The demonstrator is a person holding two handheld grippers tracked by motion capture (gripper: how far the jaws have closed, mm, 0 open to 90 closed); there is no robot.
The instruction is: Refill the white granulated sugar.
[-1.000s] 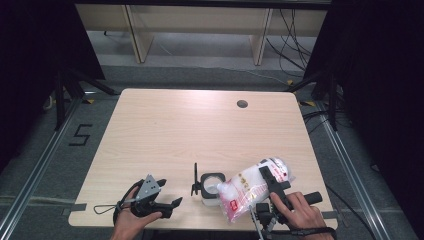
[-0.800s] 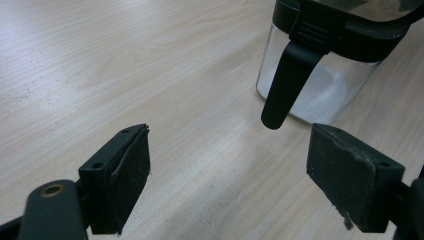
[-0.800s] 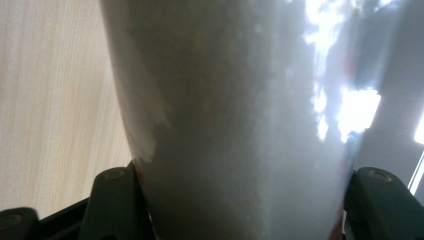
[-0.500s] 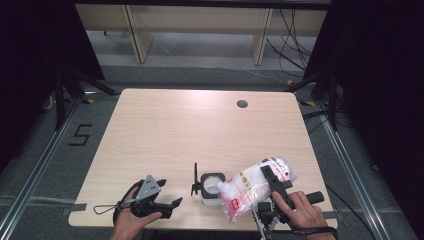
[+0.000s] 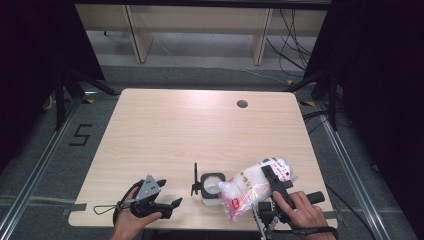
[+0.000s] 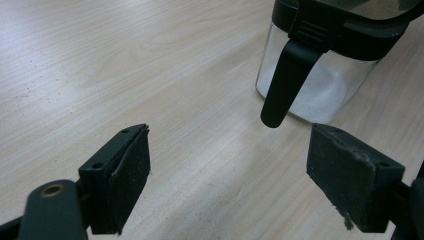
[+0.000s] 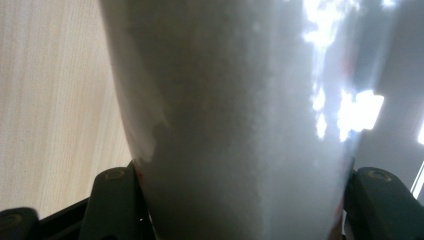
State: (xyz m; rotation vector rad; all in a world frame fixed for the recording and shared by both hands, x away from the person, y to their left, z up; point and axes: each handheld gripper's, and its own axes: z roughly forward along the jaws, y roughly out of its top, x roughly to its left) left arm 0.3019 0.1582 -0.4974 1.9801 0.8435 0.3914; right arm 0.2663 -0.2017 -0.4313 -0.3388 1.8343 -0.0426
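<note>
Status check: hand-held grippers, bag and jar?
Left hand-held gripper open, empty, facing the jar's handle. Right hand-held gripper shut on bag of white granules, tipped over the open glass jar. Nothing in the way.

Pale wood table (image 5: 200,135); white bag (image 5: 250,187) with red print; black-lidded clear jar (image 5: 211,189).

One wooden table (image 5: 200,135) holds one clear jar (image 5: 211,188) with a black lid, lower centre of the high view, and one plastic bag (image 5: 250,187) of white grains. Two handheld grippers appear: left gripper (image 5: 167,205) lower left, right gripper (image 5: 272,175) lower right.
</note>
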